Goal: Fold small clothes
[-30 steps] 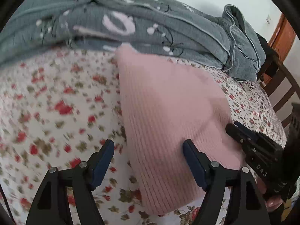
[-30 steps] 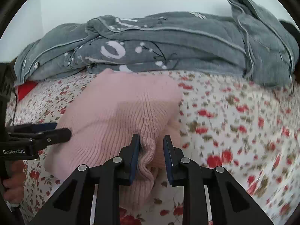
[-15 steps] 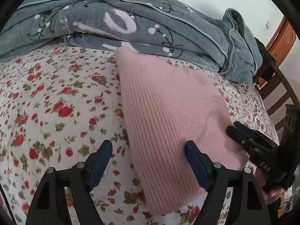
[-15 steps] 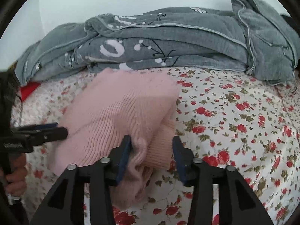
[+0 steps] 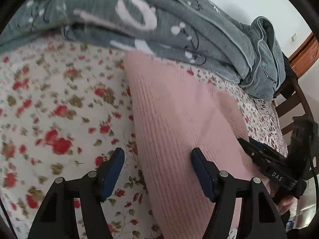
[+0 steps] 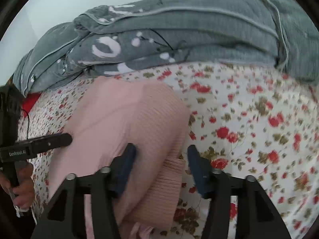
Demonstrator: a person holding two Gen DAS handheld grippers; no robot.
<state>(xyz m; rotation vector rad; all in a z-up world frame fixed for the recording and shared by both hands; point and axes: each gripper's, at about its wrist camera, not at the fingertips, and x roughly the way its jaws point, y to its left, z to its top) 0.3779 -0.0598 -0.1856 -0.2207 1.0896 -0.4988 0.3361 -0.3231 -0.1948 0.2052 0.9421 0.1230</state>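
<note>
A folded pink sweater (image 5: 179,123) lies mid-frame on the flowered bed sheet (image 5: 49,109). The left gripper (image 5: 157,171) and right gripper (image 6: 161,167) straddle its edges, jaws apart. A grey blanket (image 6: 189,31) fills the top.

Right hand-held gripper (image 6: 161,167) now released, wide.

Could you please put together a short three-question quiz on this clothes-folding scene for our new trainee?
1. True or false: the right gripper is clamped shut on the pink knit garment.
2. What lies along the far side of the floral bedsheet? A) grey quilt B) a laptop C) a basket
3. Fill in: the left gripper has its fingers ____.

Key
1. False; its fingers stand apart.
2. A, the grey quilt.
3. Open.
</note>
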